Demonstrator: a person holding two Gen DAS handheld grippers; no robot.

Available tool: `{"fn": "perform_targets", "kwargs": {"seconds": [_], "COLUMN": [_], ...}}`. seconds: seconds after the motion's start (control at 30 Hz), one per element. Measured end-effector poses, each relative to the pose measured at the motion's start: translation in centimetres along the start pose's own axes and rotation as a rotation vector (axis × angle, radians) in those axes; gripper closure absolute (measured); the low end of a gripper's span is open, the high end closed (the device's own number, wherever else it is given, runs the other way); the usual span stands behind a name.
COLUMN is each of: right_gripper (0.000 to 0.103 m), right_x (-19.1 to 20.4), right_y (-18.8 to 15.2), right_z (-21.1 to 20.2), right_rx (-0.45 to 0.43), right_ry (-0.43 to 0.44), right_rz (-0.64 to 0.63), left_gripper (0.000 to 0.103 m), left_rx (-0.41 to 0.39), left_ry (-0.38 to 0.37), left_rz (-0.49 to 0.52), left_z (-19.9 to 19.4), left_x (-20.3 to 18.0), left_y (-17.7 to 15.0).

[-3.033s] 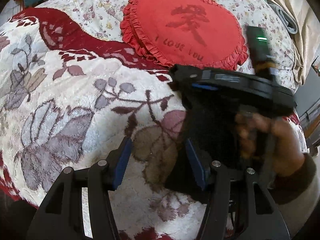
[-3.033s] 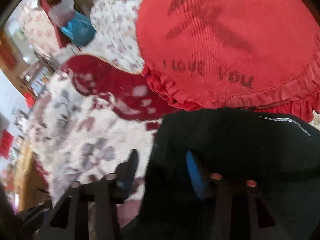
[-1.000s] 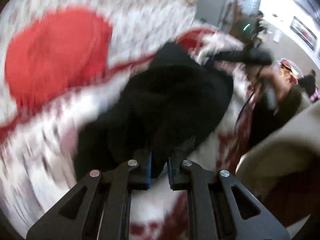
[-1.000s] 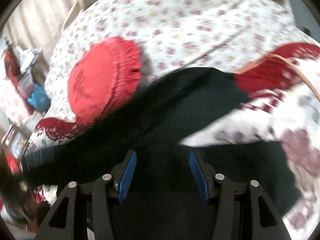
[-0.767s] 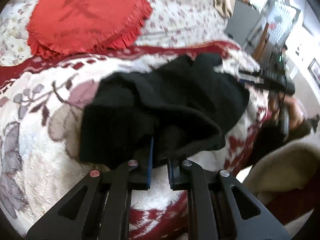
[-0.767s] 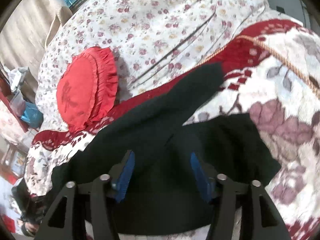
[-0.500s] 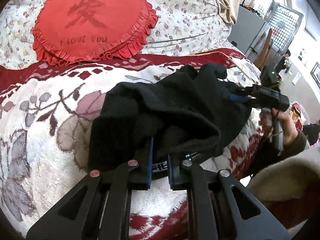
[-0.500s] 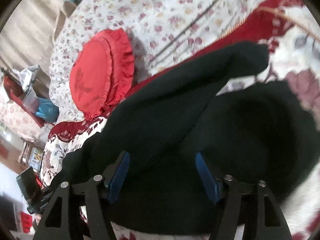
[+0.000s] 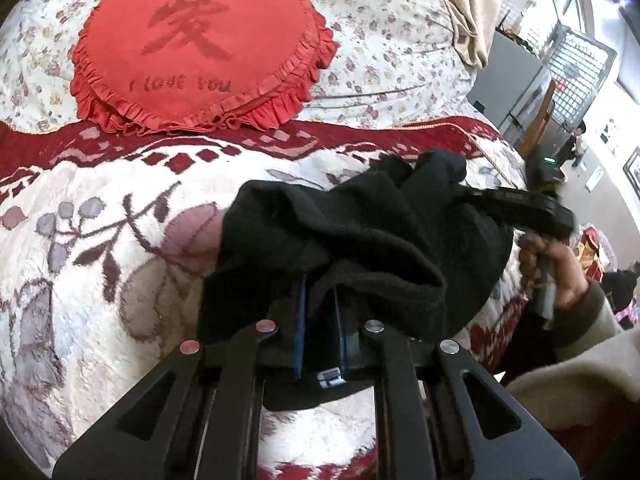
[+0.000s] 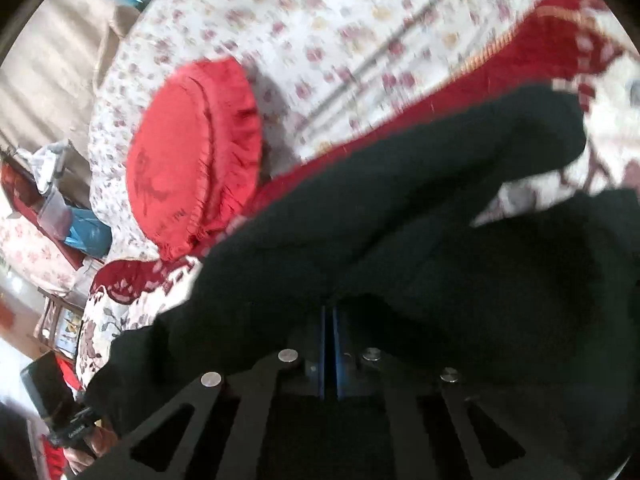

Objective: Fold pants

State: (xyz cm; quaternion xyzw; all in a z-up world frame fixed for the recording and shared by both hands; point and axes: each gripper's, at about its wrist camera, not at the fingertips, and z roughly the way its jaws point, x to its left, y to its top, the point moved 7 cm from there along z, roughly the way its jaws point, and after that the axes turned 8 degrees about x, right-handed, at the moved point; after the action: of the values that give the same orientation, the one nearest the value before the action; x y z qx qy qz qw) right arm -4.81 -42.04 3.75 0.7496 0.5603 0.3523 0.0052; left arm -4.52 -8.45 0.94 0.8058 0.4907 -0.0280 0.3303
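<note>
My left tool [image 9: 318,316] is pinched nearly closed on a thick fold of the black pants [image 9: 360,240], and my right tool [image 10: 328,344] has its blue pads pressed almost together with the same dark cloth bunched over them, so I judge both are gripping fabric. The pants hang in a rumpled heap between the two tools, partly lifted off the bed's fleecy blanket [image 9: 100,248], with one leg trailing out toward two o'clock in the right wrist view. From my left tool the bulk of the cloth runs toward one o'clock, where my right hand [image 9: 556,272] holds the other tool at three o'clock, close by. So the long axis of the garment lies roughly from one tool to the other, and it is slack and doubled up, not stretched. I judge the fold has barely started: the next move calls for drawing the tools apart along that axis to pull the cloth flat before laying it down. The red heart cushion [image 9: 200,48] sits at eleven o'clock, well apart from the pants.
</note>
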Motion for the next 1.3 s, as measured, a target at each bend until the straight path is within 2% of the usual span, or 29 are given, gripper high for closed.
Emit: {"fn": "perform_targets", "kwargs": {"seconds": [0.1,0.17,0.27,0.37,0.43,0.5,0.57,0.63,0.7,0.73,0.77,0.8,0.83,1.0,1.13,1.17,1.23,1.27,1.3], "right_gripper": [0.101,0.101,0.101,0.101,0.101,0.101,0.101,0.100,0.094,0.083,0.064,0.051,0.050,0.050,0.050,0.050,0.050,0.050,0.050], "right_x": [2.1,3.1,3.2,2.8,3.2,4.1,5.0,5.0,4.4,4.2,3.7,3.0,2.4,-3.2,-7.3,-8.3,-10.0,-10.7,-11.2], "right_y": [-0.8,-2.2,-6.0,-10.5,-12.8,-13.9,-13.3,-11.6,-9.8,-9.3,-8.7,-8.1,-7.5,-3.8,-1.0,-0.2,0.8,1.0,1.2], "right_z": [-4.4,-6.5,-6.8,-3.6,-1.4,-0.7,-1.6,-3.4,-4.9,-5.2,-5.7,-6.0,-6.1,-7.1,-6.6,-6.4,-5.3,-4.8,-4.1], "right_rx": [-0.039,-0.031,0.055,0.200,0.290,0.335,0.305,0.231,0.160,0.142,0.117,0.090,0.071,-0.037,-0.064,-0.073,-0.071,-0.067,-0.062], "right_ry": [-0.010,-0.016,-0.029,-0.002,0.010,0.012,0.010,0.047,0.078,0.079,0.065,0.035,0.012,-0.112,-0.189,-0.183,-0.191,-0.191,-0.184], "right_rz": [-0.087,-0.121,-0.127,-0.110,-0.128,-0.185,-0.248,-0.229,-0.176,-0.159,-0.139,-0.120,-0.107,0.037,0.135,0.155,0.197,0.210,0.217], "left_gripper": [0.092,0.092,0.090,0.085,0.075,0.070,0.058,0.032,0.024,0.024,0.023,0.023,0.023,0.023,0.024,0.029,0.073,0.081,0.088], "left_rx": [-0.015,-0.017,-0.014,-0.016,-0.017,-0.019,-0.030,-0.058,-0.094,-0.110,-0.124,-0.127,-0.122,-0.045,-0.006,0.012,0.056,0.065,0.065], "left_ry": [0.011,0.013,0.017,0.007,0.023,0.045,0.066,0.061,0.026,0.007,-0.017,-0.032,-0.041,-0.052,-0.071,-0.059,0.018,0.077,0.089], "left_rz": [0.002,-0.008,-0.048,-0.103,-0.124,-0.125,-0.118,-0.140,-0.190,-0.211,-0.230,-0.240,-0.244,-0.247,-0.232,-0.216,-0.157,-0.127,-0.125], "left_z": [-0.6,-0.6,-0.2,-0.5,-1.4,-2.5,-4.0,-5.4,-6.5,-6.8,-6.9,-6.8,-6.5,-2.5,0.7,1.5,3.0,3.3,3.4], "left_x": [0.6,1.2,2.4,3.3,3.6,3.7,3.8,4.1,4.4,4.5,4.4,4.3,4.1,2.3,0.7,0.3,-0.1,0.0,0.3], "left_y": [0.2,0.1,-0.2,-0.4,-0.6,-0.6,-0.7,-0.6,-0.1,0.1,0.5,0.8,1.2,2.9,3.7,3.8,3.8,3.9,4.0]}}
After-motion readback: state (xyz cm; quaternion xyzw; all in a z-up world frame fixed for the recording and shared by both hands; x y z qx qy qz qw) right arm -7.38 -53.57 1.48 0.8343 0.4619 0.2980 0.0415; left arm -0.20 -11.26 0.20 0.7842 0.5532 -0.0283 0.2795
